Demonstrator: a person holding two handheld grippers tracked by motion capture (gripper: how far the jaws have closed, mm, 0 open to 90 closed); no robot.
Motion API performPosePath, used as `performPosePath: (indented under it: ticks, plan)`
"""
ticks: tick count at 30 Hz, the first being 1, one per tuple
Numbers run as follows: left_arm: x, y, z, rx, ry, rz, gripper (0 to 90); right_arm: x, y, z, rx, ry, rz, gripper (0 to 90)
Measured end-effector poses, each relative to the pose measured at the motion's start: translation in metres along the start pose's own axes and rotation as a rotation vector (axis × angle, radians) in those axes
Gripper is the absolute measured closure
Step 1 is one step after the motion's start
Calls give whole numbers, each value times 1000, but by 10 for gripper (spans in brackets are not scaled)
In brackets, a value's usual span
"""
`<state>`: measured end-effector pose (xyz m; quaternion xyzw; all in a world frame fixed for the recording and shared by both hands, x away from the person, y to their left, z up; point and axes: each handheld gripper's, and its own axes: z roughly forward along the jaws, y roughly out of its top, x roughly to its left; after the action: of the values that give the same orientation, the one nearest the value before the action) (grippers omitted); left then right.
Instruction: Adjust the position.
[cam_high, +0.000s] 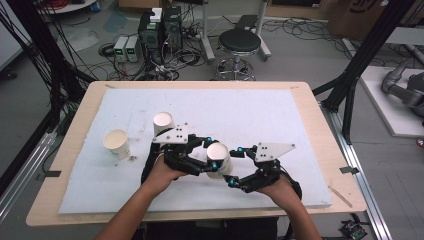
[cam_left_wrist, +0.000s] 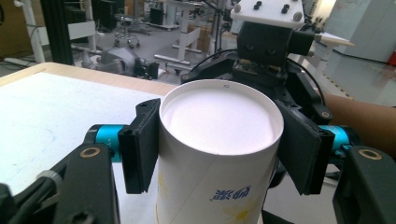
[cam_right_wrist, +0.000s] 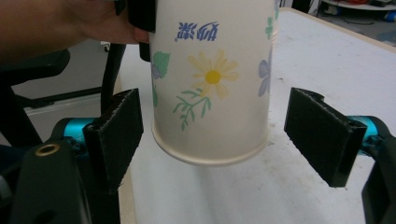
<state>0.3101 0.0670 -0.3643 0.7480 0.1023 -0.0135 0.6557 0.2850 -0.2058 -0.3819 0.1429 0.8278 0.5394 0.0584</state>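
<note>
Left gripper (cam_high: 209, 156), black with blue fittings, sits just below the centre of the high view, its two jaws pressed against the sides of an upside-down white paper cup printed with flowers (cam_high: 218, 159). That cup hangs clear of the white foam pad (cam_high: 280, 115), base uppermost, and in the left gripper view it fills the lower middle (cam_left_wrist: 219, 154) between both pads. Right gripper (cam_high: 236, 166) lies at the lower centre-right of the high view with its jaws spread wide on either side of the same cup, touching neither wall; the right gripper view shows a gap at each pad.

Three paper cups are in the high view: the held one, a second white cup (cam_high: 163, 124) at centre left behind the left gripper, and a third, open-mouthed cup (cam_high: 117, 143) further left. Blue characters are printed on the held cup, too small to read. Two grey plates top the grippers.
</note>
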Motion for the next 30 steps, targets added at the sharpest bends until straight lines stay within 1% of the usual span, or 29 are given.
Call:
performPosePath:
  ticks: [5, 8, 11, 13, 16, 17, 19, 22, 24, 25, 26, 27, 28, 30]
  plan:
    - [-3, -1, 4, 5, -22, 2, 357, 1, 0, 6, -4, 32, -1, 199]
    - [-6, -1, 6, 9, -33, 7, 358, 2, 0, 10, -4, 50, -14, 202]
    - [-8, -1, 7, 2, -44, 6, 358, 3, -1, 14, -3, 65, -11, 207]
    - [-8, -1, 7, -3, -49, 1, 360, 3, -2, 15, -5, 84, -7, 259]
    - [-8, -1, 6, -12, -49, -3, 361, 1, -3, 14, -21, 90, -5, 277]
    - [-8, -2, 6, -18, -50, -10, 362, 1, -4, 13, -27, 95, 4, 281]
    - [-7, -1, 5, -18, -51, -7, 363, 0, -4, 13, -36, 107, 5, 304]
    - [-7, -2, 5, -10, -52, -2, 363, 0, -4, 13, -36, 103, -7, 334]
    - [-8, -2, 4, -6, -49, -7, 358, 0, -4, 13, -26, 105, -10, 339]
    - [-8, -2, 4, -2, -43, -6, 349, 0, -4, 13, -23, 106, -10, 338]
    - [-8, -2, 4, 4, -26, -6, 290, 0, -3, 13, -19, 101, -7, 339]
    - [-9, -1, 4, 17, -8, -11, 205, 0, -3, 13, -16, 99, -11, 339]
    - [-9, -1, 4, 30, 4, -5, 148, -1, -3, 12, -11, 98, -12, 339]
    - [-9, -1, 1, 49, 7, 5, 141, -1, -2, 11, 9, 81, -26, 339]
